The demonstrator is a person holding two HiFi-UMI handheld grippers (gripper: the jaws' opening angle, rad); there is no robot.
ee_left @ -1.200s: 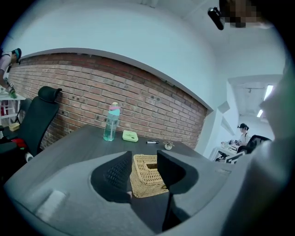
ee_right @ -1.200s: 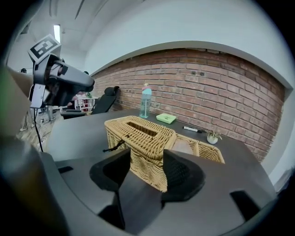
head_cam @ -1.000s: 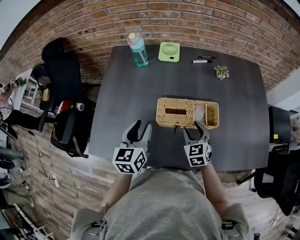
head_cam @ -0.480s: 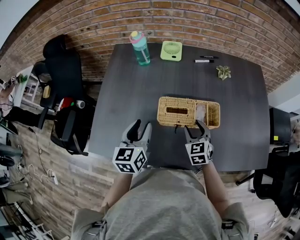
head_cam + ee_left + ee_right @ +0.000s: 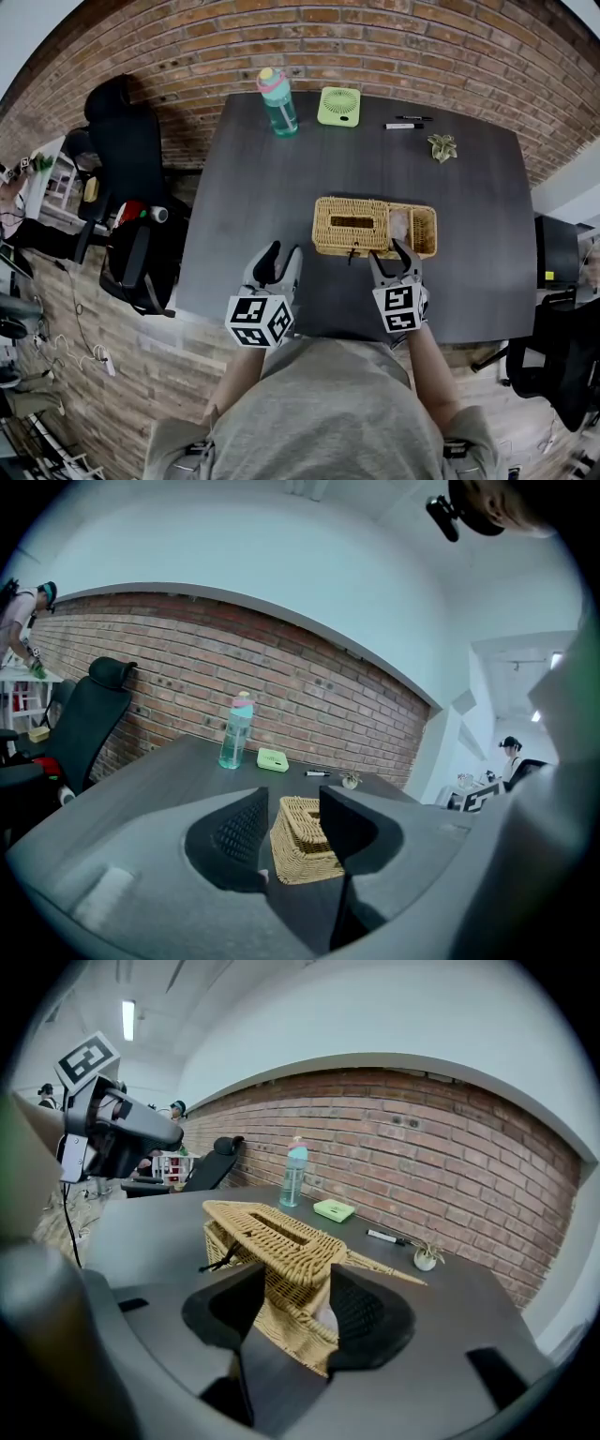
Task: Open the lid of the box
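A woven wicker box (image 5: 375, 228) lies in the middle of the dark table (image 5: 262, 187). Its slotted lid (image 5: 351, 224) sits shifted left and raised, so the right end shows white tissue (image 5: 401, 225). In the right gripper view the lid (image 5: 272, 1227) tilts above the box body (image 5: 281, 1330), and a black cord loop (image 5: 220, 1260) hangs at the front. My right gripper (image 5: 392, 260) is open at the box's near side, its jaws either side of the front corner. To the left of the box, my left gripper (image 5: 277, 262) is open and holds nothing; the box (image 5: 305, 841) lies ahead of it.
At the table's far edge stand a teal bottle (image 5: 277, 100), a green mini fan (image 5: 338, 104), a marker (image 5: 403, 125) and a small plant (image 5: 442, 145). A black office chair (image 5: 122, 159) stands left of the table, another chair (image 5: 558, 248) at the right. A brick wall runs behind.
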